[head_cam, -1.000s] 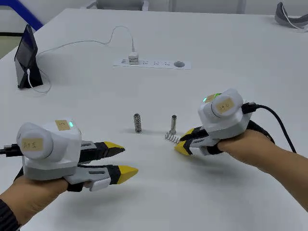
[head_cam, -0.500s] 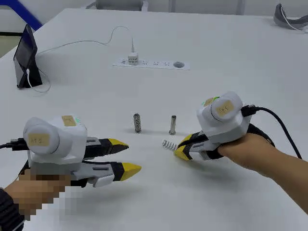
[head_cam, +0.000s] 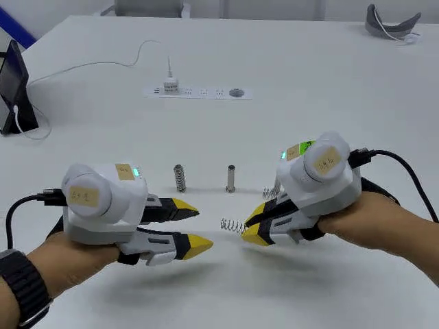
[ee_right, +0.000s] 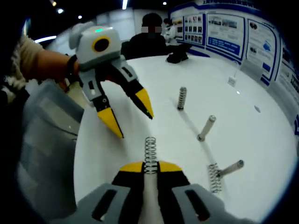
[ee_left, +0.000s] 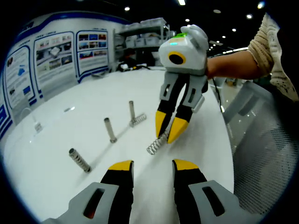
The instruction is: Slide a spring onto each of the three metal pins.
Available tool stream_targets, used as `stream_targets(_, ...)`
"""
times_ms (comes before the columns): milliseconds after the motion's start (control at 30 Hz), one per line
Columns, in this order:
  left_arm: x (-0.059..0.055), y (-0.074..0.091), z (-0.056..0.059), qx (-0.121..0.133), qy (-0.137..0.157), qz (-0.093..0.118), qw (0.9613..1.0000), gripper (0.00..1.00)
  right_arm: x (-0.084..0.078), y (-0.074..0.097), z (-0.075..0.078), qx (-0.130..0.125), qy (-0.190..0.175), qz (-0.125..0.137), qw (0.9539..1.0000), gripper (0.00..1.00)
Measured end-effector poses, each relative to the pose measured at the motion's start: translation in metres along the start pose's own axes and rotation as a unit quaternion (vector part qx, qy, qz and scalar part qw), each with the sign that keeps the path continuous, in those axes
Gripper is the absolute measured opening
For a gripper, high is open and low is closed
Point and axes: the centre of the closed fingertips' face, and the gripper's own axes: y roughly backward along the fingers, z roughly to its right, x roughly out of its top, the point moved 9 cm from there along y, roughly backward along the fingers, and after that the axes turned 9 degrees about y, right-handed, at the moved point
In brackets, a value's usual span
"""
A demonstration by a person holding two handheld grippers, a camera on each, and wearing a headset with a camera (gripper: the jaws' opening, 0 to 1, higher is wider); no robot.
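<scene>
Three metal pins stand in a row on the white table (head_cam: pixel 329 82). The left pin (head_cam: pixel 180 178) wears a spring. The middle pin (head_cam: pixel 230 178) is bare. A loose spring (head_cam: pixel 269 194) lies at the foot of the right pin (ee_right: pixel 231 167). My right gripper (head_cam: pixel 250 229) is shut on another spring (head_cam: pixel 232 225), which sticks out level from its tips (ee_right: pixel 150 154) in front of the pins. My left gripper (head_cam: pixel 193 223) hovers open and holds nothing, its tips facing the right gripper (ee_left: pixel 170 126).
A white power strip (head_cam: pixel 199 92) with a plugged-in charger and cable lies at the back. A dark tablet (head_cam: pixel 12 86) stands at the far left edge. A headset (head_cam: pixel 392 22) rests at the back right corner.
My right gripper has taken the spring from beside the middle pin and drawn it back toward me. The left gripper has moved in to the right. The head camera has shifted.
</scene>
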Motion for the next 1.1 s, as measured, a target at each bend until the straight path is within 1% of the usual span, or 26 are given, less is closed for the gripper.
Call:
stream_targets(167, 0.003, -0.011, 0.003, -0.020, -0.018, -0.012, 0.9995, 0.31, 0.003, 0.004, -0.006, 0.008, 0.011, -0.001, 0.9999, 0.12)
stream_targets(300, 0.005, -0.015, 0.008, -0.035, -0.032, -0.017, 0.9987, 0.30, 0.003, 0.004, -0.009, 0.013, 0.018, -0.005, 0.9998, 0.12)
stream_targets(433, 0.006, -0.019, 0.012, -0.049, -0.054, -0.025, 0.9970, 0.26, 0.004, 0.003, -0.014, 0.020, 0.027, -0.012, 0.9994, 0.12)
stream_targets(567, 0.005, -0.021, 0.016, -0.060, -0.068, -0.031, 0.9954, 0.22, 0.006, 0.003, -0.017, 0.023, 0.036, -0.017, 0.9989, 0.12)
stream_targets(667, 0.003, -0.023, 0.017, -0.065, -0.078, -0.036, 0.9942, 0.18, 0.007, 0.004, -0.019, 0.027, 0.043, -0.021, 0.9985, 0.12)
stream_targets(767, 0.003, -0.024, 0.018, -0.068, -0.085, -0.036, 0.9934, 0.14, 0.008, 0.004, -0.021, 0.033, 0.047, -0.025, 0.9980, 0.12)
stream_targets(867, 0.003, -0.025, 0.020, -0.071, -0.089, -0.037, 0.9928, 0.13, 0.008, 0.005, -0.023, 0.035, 0.054, -0.031, 0.9975, 0.12)
stream_targets(967, 0.002, -0.025, 0.022, -0.074, -0.091, -0.038, 0.9924, 0.13, 0.009, 0.007, -0.024, 0.038, 0.053, -0.032, 0.9973, 0.12)
stream_targets(1100, 0.002, -0.025, 0.024, -0.075, -0.092, -0.038, 0.9922, 0.12, 0.015, 0.013, -0.025, 0.041, 0.054, -0.026, 0.9973, 0.12)
